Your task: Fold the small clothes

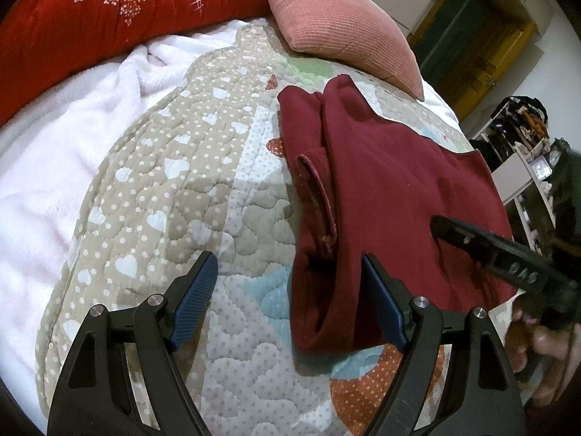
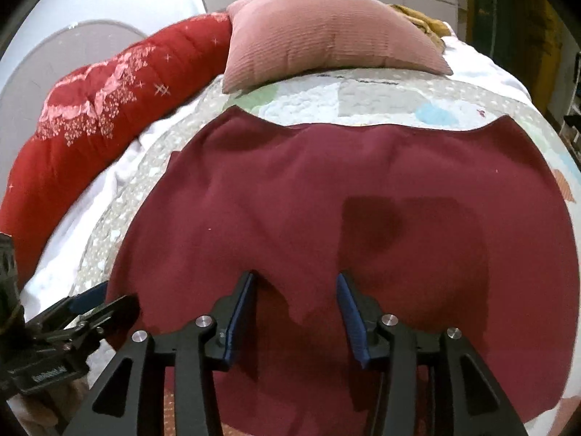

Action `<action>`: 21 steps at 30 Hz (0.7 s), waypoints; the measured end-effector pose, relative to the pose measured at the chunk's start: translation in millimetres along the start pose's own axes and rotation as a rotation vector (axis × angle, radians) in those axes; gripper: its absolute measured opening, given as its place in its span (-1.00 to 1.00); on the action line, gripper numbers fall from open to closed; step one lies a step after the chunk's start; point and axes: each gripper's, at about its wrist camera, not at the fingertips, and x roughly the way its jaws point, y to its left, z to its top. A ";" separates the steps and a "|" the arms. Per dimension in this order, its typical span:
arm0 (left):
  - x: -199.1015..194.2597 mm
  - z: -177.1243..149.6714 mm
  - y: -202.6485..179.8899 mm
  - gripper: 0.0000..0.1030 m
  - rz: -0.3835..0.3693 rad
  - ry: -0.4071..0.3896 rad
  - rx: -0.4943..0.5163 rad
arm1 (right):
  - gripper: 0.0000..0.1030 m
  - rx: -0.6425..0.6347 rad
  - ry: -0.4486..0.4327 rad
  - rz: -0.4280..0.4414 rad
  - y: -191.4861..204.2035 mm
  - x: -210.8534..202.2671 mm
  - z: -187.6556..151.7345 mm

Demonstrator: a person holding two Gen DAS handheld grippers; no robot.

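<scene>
Lying along the left is a red quilt (image 1: 120,3), then a white blanket (image 1: 54,152), then the patterned bedspread (image 1: 203,167). On the bedspread the left gripper (image 1: 290,290) stands wide open and empty, its right finger at the left edge of the maroon garment (image 1: 399,196), which lies folded on the bedspread below a pink pillow (image 1: 337,25). Further right, the right gripper (image 2: 295,305) hangs open over the garment's near edge, holding nothing. A shelf (image 1: 523,152) stands at far right.

Garment (image 2: 326,196) is lying on quilt (image 2: 381,101); pillow (image 2: 326,36) is sitting at twelve o'clock behind it, comforter (image 2: 90,116) at ten, both grippers at six.
</scene>
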 end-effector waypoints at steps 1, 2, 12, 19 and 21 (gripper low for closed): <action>-0.3 -0.5 -0.2 0.56 -0.001 0.000 -0.001 | -0.12 0.004 0.004 0.009 1.1 -2.3 2.9; -0.7 -0.9 -0.4 0.56 0.000 -0.001 -0.001 | -0.12 0.009 0.000 0.029 2.9 -5.3 6.1; -0.5 -2.2 1.4 0.56 -0.013 0.001 -0.009 | 0.22 -0.051 0.030 0.122 59.9 16.2 51.8; -1.2 -1.6 6.2 0.57 -0.048 0.013 -0.034 | 0.25 -0.202 0.108 0.071 107.0 63.8 73.6; -0.9 -1.1 6.8 0.57 -0.053 0.015 -0.037 | 0.27 -0.234 0.120 0.033 115.7 76.6 76.9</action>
